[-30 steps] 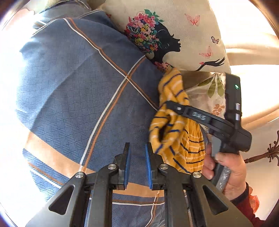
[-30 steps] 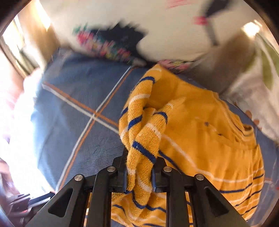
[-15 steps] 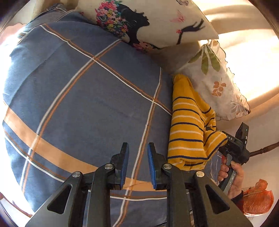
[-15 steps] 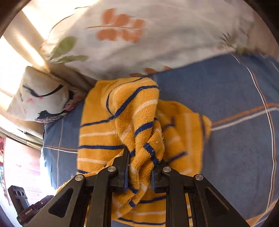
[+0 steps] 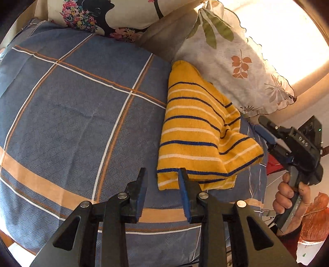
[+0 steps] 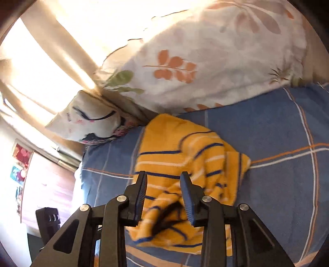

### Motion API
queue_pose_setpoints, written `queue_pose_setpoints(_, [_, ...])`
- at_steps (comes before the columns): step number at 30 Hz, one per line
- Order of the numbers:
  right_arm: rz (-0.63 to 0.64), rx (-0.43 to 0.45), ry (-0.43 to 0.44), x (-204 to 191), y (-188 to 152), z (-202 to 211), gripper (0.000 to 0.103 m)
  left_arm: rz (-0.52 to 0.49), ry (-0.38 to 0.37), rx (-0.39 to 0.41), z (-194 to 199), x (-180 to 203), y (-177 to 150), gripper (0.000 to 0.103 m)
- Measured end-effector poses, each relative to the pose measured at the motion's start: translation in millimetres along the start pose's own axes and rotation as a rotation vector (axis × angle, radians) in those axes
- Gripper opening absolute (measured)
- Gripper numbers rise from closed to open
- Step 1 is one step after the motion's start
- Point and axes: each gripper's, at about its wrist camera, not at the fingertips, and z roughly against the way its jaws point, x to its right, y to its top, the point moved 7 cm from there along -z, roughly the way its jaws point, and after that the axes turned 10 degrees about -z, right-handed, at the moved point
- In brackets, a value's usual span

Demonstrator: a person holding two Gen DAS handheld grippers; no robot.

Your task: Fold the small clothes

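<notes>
A small yellow garment with blue and white stripes lies folded on the blue plaid bedsheet, its far end against a pillow. It also shows in the right wrist view. My left gripper is open and empty, just above the garment's near left corner. My right gripper is open over the garment's near edge, with nothing between the pads. In the left wrist view the right gripper is off the garment's right side, held by a hand.
A white pillow with leaf print lies behind the garment, also in the right wrist view. A pillow with a printed woman's profile sits at the back left. An orange bag hangs off the bed's right edge.
My right gripper has opened and let go of the garment, which now lies on the sheet. My left gripper has opened wider and moved closer to the garment's near corner.
</notes>
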Motion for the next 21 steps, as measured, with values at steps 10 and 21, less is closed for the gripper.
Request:
queue_pose_setpoints(10, [0.036, -0.188, -0.154, 65.2, -75.0, -46.2, 0.002, 0.017, 0.035, 0.029, 8.6, -8.3, 4.3, 0.033])
queue_pose_setpoints(21, [-0.052, -0.184, -0.099, 79.9, -102.7, -32.5, 0.000, -0.094, 0.020, 0.004, -46.8, -3.3, 62.0, 0.046])
